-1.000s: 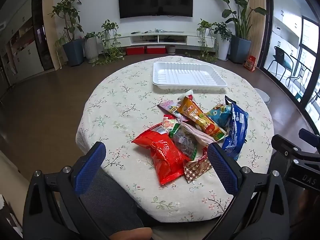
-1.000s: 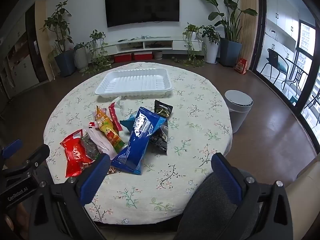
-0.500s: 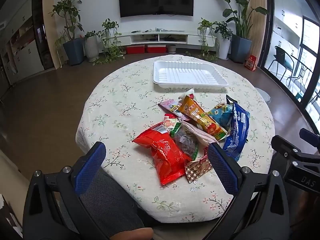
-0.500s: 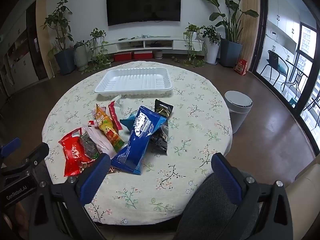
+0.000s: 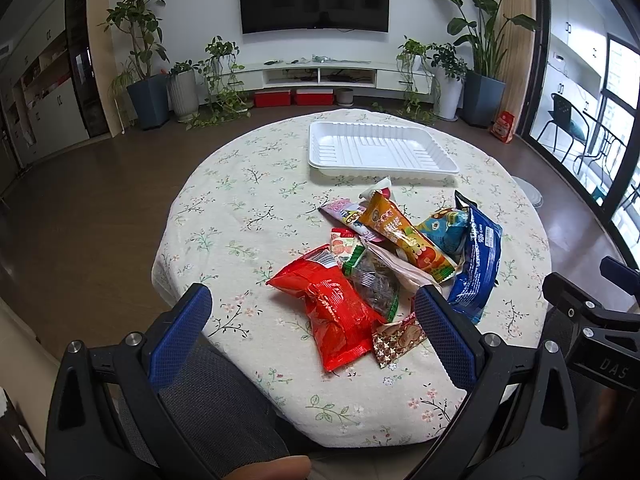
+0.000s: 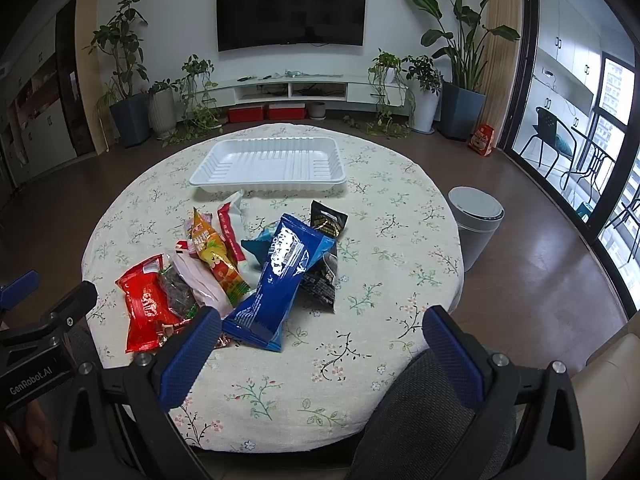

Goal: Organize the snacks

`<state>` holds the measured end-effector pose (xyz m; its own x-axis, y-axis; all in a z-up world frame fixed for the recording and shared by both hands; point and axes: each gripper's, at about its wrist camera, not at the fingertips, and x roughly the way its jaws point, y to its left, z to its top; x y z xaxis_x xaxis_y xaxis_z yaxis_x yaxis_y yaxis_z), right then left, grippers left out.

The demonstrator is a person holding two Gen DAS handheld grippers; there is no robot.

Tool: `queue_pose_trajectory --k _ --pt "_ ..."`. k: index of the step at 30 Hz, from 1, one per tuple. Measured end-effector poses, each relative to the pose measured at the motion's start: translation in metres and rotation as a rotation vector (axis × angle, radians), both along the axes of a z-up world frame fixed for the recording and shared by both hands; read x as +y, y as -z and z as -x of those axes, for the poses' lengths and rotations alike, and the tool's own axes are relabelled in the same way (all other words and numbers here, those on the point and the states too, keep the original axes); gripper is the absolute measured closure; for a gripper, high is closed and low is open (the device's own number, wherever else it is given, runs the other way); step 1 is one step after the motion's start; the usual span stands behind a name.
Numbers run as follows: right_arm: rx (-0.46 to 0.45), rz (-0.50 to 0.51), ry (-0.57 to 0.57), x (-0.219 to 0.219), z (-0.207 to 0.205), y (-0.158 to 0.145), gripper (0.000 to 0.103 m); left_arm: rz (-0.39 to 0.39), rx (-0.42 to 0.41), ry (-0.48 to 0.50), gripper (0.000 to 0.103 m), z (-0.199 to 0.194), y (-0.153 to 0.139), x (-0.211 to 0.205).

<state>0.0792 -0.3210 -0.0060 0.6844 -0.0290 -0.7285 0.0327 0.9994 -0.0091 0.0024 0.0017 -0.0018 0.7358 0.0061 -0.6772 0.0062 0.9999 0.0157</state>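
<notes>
A pile of snack packs lies on the round floral table (image 5: 240, 216): a red bag (image 5: 332, 312), a blue pack (image 5: 478, 264), an orange pack (image 5: 404, 240) and several smaller ones. An empty white tray (image 5: 380, 152) stands beyond them. My left gripper (image 5: 312, 312) is open and empty, held near the table's front edge above the red bag's side. My right gripper (image 6: 320, 332) is open and empty near the front edge; the blue pack (image 6: 280, 276), a black pack (image 6: 326, 248) and the tray (image 6: 268, 164) lie ahead of it.
A grey bin (image 6: 476, 220) stands on the floor right of the table. Grey chair backs sit under each gripper (image 5: 208, 412) (image 6: 420, 420). Potted plants and a TV unit line the far wall.
Both grippers have drifted slightly; the views shift a little toward the table. Nothing was taken hold of or moved.
</notes>
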Motion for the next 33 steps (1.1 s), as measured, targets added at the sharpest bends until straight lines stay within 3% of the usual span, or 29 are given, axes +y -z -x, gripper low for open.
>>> queue_pose_trajectory --k 33 --pt "0.001 0.002 -0.001 0.0012 0.0004 0.0009 0.0 -0.001 0.003 -0.002 0.0 -0.0011 0.0002 0.004"
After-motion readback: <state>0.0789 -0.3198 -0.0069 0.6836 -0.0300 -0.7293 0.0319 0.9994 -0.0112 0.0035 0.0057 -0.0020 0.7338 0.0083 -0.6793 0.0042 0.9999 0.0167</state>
